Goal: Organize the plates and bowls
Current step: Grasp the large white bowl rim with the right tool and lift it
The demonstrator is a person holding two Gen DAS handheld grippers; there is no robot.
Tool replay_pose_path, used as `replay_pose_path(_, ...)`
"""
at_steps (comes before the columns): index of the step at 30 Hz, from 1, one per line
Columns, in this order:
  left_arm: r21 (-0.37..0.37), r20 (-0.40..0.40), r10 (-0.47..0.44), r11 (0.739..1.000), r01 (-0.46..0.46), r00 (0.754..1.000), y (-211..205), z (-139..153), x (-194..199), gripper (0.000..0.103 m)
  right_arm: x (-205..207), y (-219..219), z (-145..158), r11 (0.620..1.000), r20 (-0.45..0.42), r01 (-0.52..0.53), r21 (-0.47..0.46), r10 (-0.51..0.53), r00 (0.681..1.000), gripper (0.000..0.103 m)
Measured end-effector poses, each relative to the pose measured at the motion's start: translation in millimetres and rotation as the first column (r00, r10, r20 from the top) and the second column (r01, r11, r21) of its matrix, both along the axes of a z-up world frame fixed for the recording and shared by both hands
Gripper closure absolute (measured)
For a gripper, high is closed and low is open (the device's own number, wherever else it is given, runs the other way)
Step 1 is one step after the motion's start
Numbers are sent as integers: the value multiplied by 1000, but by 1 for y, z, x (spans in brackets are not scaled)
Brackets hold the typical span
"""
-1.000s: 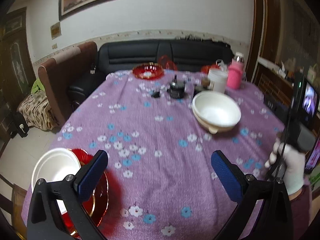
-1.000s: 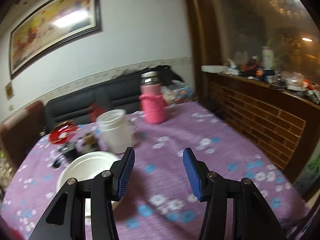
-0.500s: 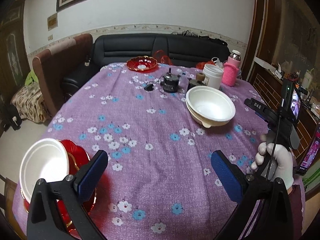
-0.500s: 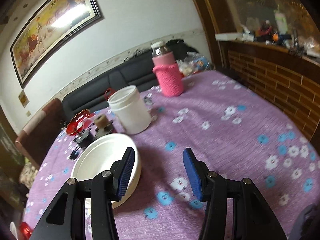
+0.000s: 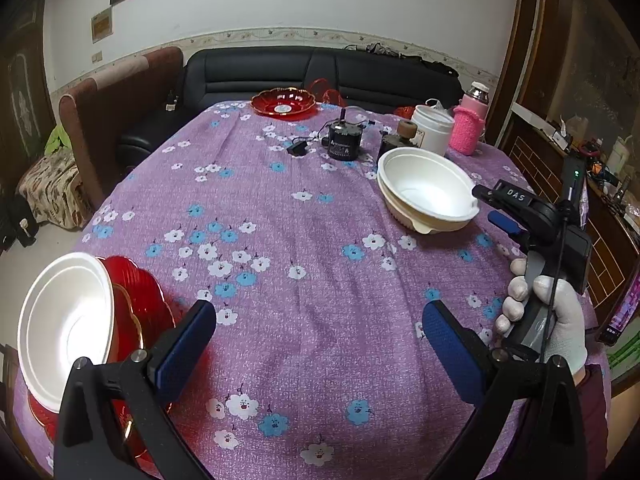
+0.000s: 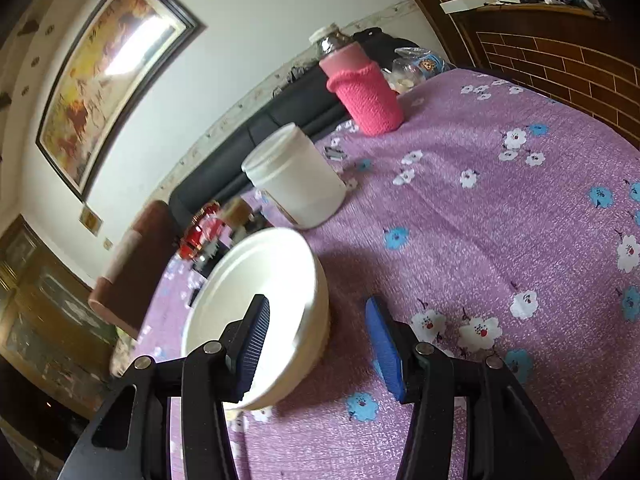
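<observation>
The right gripper [image 6: 318,344] is held apart astride the near rim of the white bowl [image 6: 256,312] on the counter [image 6: 480,208], apparently so the rim can be pinched. The left gripper [image 5: 318,350] is kept apart and empty, beside a second white bowl [image 5: 64,328] stacked on red plates [image 5: 140,304].

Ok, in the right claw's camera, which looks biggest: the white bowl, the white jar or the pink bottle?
As they look in that view:
1. White bowl, clearly biggest, but it is also nearest the camera.
2. White jar.
3. Pink bottle, close to the jar's size and farther away, so that order is unsure.
</observation>
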State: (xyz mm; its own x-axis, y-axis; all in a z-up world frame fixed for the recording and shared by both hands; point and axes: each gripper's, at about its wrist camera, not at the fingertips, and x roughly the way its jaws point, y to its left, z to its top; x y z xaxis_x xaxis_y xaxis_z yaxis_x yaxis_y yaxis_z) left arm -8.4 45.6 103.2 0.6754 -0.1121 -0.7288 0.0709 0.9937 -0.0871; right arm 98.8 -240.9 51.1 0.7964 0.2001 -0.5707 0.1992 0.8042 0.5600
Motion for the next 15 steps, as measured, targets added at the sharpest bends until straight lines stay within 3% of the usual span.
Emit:
replay_pose_path(2,-2,-9,2,1000,-2,1000,1,-3,2,0,5,7,-4,999,-13,-38,-14,38,999,86)
replay_pose_path(10,-15,-17,21,1000,-21,1000,10,-4,1,0,-1,16,10,994,-11,-94,-50,94,996,95)
replay_pose_path(15,-31,-25,41,999,-42,999,20,-5,-1,0,-13,27,30,979,57,-203,22,202,978,96)
